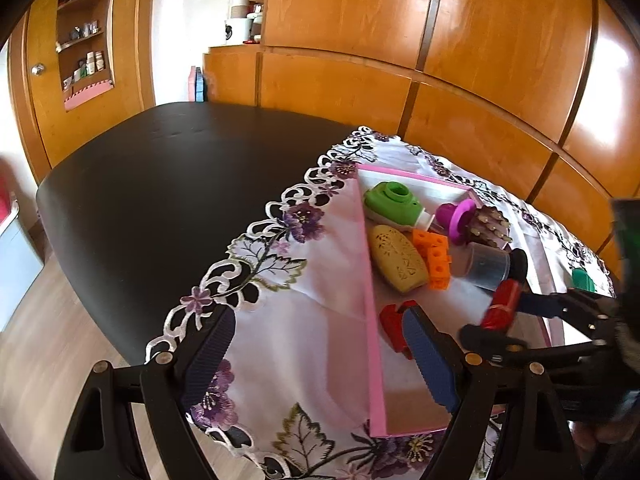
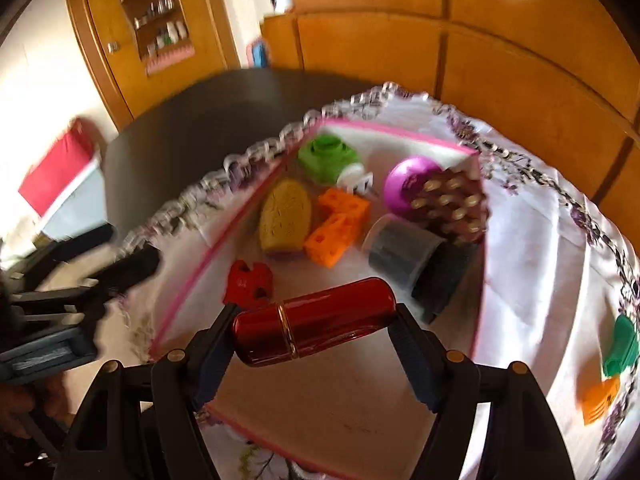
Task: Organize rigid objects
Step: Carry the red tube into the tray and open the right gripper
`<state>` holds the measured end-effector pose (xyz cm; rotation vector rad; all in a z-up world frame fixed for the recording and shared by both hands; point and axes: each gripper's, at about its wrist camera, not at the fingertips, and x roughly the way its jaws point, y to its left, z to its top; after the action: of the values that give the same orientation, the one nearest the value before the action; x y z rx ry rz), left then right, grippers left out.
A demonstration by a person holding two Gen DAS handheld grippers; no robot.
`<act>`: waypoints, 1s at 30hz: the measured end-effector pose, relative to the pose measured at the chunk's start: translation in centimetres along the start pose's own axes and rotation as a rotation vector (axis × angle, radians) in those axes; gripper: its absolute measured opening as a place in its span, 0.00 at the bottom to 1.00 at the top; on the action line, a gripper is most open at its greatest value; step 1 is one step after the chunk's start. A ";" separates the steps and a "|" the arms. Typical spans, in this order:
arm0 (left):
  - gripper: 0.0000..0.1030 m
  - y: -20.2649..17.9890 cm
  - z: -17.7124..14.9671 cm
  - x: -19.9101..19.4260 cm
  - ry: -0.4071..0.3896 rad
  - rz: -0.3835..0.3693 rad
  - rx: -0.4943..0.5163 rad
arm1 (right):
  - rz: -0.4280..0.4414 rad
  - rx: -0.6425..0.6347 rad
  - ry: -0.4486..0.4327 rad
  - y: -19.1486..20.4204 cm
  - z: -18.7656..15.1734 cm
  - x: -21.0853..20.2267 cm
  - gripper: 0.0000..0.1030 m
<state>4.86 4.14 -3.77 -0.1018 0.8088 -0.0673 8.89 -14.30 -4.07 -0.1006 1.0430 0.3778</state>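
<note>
The dark tabletop (image 1: 160, 184) carried a white cloth (image 1: 304, 288) with purple embroidered flowers, and on the cloth lay a shallow pink-edged tray (image 2: 192, 276).

Inside the tray sat, from bigger to smaller: a purple-handled brush (image 2: 436, 196) with pale bristle tips at the far right corner, a clear jar with a black lid (image 2: 412, 268) lying on its side just in front of it, a green toy camera (image 2: 328, 158) in the far corner, a yellow oval piece (image 2: 285, 216) near the left wall, orange perforated blocks (image 2: 340, 226) touching it on the right, and a small red block (image 2: 250, 284) nearer the front.

The right tongs (image 2: 314, 334) hung over the tray's near part, closed on a glossy red cylinder with a gold band (image 2: 316, 324) held crosswise between the two pads.

The left tongs (image 1: 320, 356) stood wide apart and held nothing, one finger over the cloth outside the tray, the other over the tray's near left corner.

On the cloth right of the tray lay a green clip (image 2: 622, 346) and an orange clip (image 2: 600, 398).
</note>
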 end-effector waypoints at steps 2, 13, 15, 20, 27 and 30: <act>0.83 0.1 -0.1 -0.1 -0.004 0.003 0.005 | -0.018 0.000 0.026 -0.1 0.0 1.3 0.73; 0.83 0.5 -0.3 0.3 0.003 0.014 0.010 | -0.057 0.007 0.005 0.2 0.3 3.4 0.74; 0.83 0.4 -0.3 0.3 0.002 0.015 0.012 | -0.058 0.009 -0.001 0.2 0.4 3.4 0.74; 0.83 0.2 -0.4 0.2 0.002 0.015 0.021 | -0.061 0.015 -0.011 0.3 0.4 3.6 0.75; 0.83 -0.1 -0.5 -0.3 -0.007 0.021 0.034 | -0.069 0.022 -0.013 0.3 0.2 3.4 0.75; 0.83 -0.2 -0.5 -0.5 -0.008 0.022 0.039 | -0.072 0.028 -0.014 0.3 0.0 3.3 0.75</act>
<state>4.09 3.92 -3.73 -0.0564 0.7998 -0.0615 10.26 -13.16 -6.85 -0.1100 1.0273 0.2980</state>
